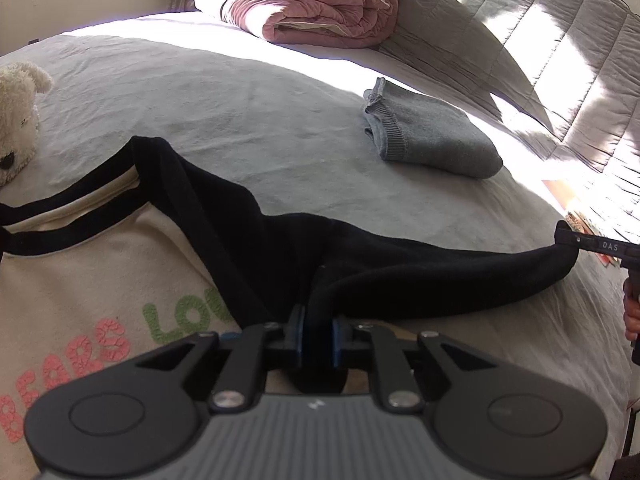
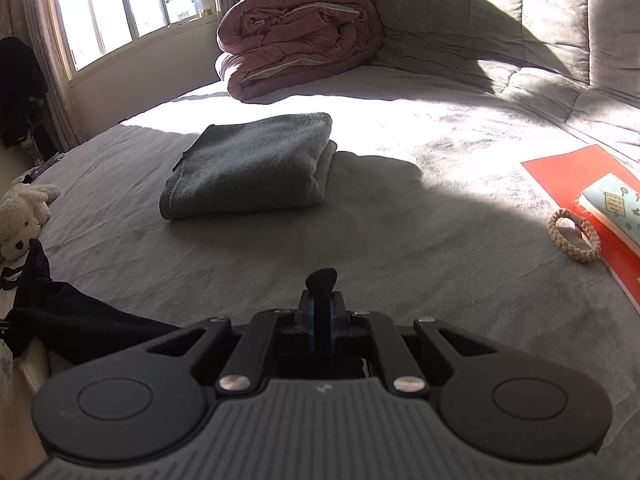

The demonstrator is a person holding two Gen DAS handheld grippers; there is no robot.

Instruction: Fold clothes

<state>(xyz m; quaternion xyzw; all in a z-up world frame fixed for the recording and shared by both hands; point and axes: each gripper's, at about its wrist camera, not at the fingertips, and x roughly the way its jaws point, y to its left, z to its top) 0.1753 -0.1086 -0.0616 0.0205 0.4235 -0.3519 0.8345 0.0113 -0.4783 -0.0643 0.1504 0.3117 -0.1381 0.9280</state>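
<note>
A cream sweatshirt (image 1: 80, 264) with black sleeves and pink and green letters lies on the grey bed at the lower left of the left wrist view. Its black sleeve (image 1: 400, 264) stretches out to the right. My left gripper (image 1: 317, 320) is shut on a fold of that sleeve near the body. My right gripper (image 1: 568, 238) is shut on the sleeve's far end. In the right wrist view, a tip of black cloth (image 2: 320, 278) sticks out between the closed pads of the right gripper (image 2: 321, 304). The rest of the sleeve (image 2: 80, 320) trails off to the left.
A folded grey sweater (image 2: 252, 168) lies mid-bed beyond the sleeve. A rolled pink quilt (image 2: 296, 40) sits by the padded headboard. A white plush toy (image 1: 16, 120) lies at the left. A red folder (image 2: 580, 184), a small book and a braided ring (image 2: 576, 236) lie at the right.
</note>
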